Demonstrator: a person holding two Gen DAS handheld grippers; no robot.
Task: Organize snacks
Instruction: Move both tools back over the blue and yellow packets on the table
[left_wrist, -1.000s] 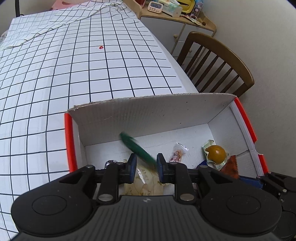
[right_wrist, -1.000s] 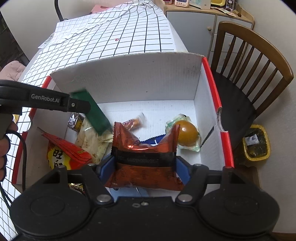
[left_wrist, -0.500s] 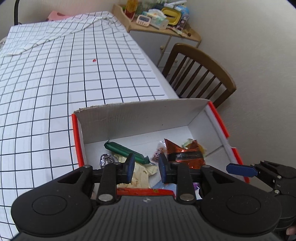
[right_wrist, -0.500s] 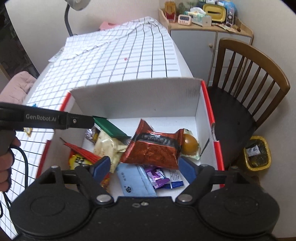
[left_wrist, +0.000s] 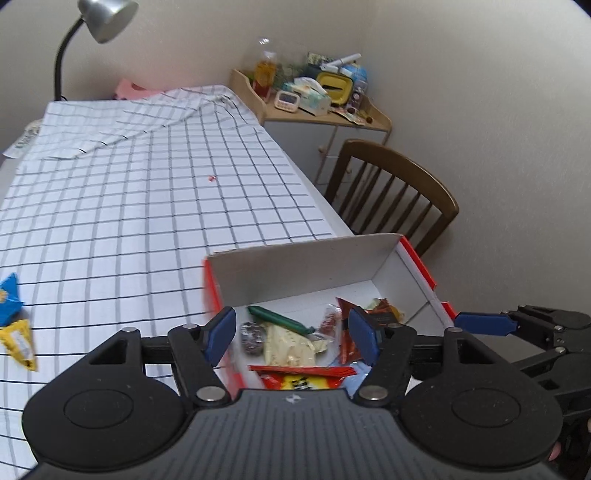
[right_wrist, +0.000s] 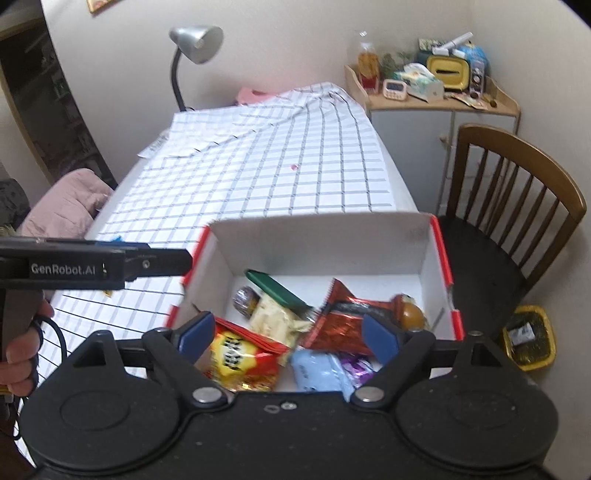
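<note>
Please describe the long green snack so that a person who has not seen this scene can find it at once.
Look in the white cardboard box with red edges at the near end of the checked table. Toward its back left lies the green stick packet, slanting across a pale crinkled bag. It is the only dark green, long, narrow item there.

Assorted snacks (right_wrist: 340, 321) heaped in box (right_wrist: 317, 240)
</note>
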